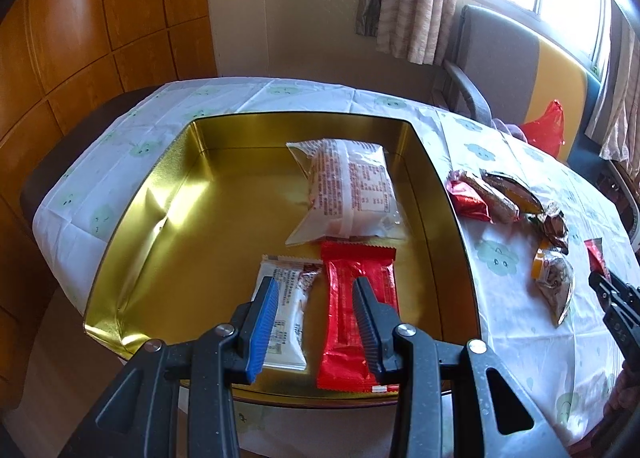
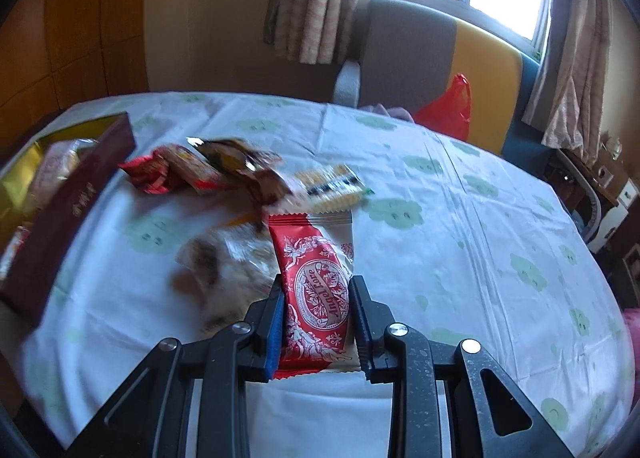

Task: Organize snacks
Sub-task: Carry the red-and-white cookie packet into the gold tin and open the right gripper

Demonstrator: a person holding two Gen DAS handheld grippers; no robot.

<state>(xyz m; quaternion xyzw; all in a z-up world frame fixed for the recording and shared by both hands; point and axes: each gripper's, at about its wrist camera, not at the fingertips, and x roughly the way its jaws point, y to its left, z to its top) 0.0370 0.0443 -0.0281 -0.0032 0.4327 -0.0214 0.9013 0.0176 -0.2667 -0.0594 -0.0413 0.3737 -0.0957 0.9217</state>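
The right gripper (image 2: 316,322) is clenched on a red-and-white "Angel Love" snack packet (image 2: 312,290), which stands between its jaws clear of the tablecloth (image 2: 440,217). The gold tin (image 2: 28,169) lies well to its left, past a maroon box wall (image 2: 68,217). Loose wrapped snacks (image 2: 224,169) lie ahead and left of the fingertips.

The left gripper (image 1: 316,322) hangs over the tin (image 1: 160,217) with jaws apart and nothing between them; a white packet (image 1: 286,318) and a red packet (image 1: 360,318) lie below it, a clear bag (image 1: 344,193) beyond.

Risks, as judged:
- The foil is slick; the packet may slip during transfer.
- The packet may snag the tin rim.
- Both grippers may collide over the tin.
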